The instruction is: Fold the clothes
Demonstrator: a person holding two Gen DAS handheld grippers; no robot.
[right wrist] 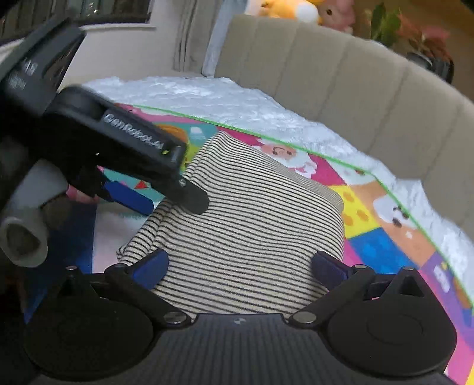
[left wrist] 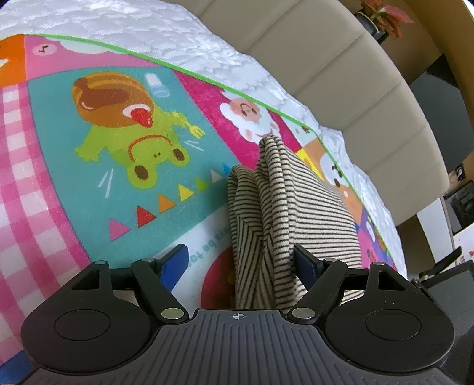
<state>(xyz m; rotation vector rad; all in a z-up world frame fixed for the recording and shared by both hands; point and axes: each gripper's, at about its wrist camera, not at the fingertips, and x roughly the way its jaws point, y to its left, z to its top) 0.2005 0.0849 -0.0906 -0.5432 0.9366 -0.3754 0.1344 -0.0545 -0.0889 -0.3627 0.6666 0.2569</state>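
Note:
A cream garment with thin dark stripes [left wrist: 275, 207] lies folded into a bundle on a colourful cartoon mat [left wrist: 89, 177]. In the left wrist view my left gripper [left wrist: 240, 260] is open around the bundle's near end. Its right pad [left wrist: 305, 262] is against the cloth and its left pad [left wrist: 176, 262] stands clear of it. In the right wrist view the striped garment [right wrist: 251, 213] fills the middle. My right gripper [right wrist: 240, 266] is open wide over its near edge, a blue pad [right wrist: 151, 266] at each side. The left gripper [right wrist: 161, 201] reaches in from the upper left onto the garment's left edge.
The mat lies on a white quilted cover [left wrist: 148, 23] with a beige padded backrest [left wrist: 326, 59] behind it. A gloved hand [right wrist: 26, 237] holds the left gripper. A potted plant [left wrist: 382, 17] and plush toys [right wrist: 296, 9] sit beyond the backrest.

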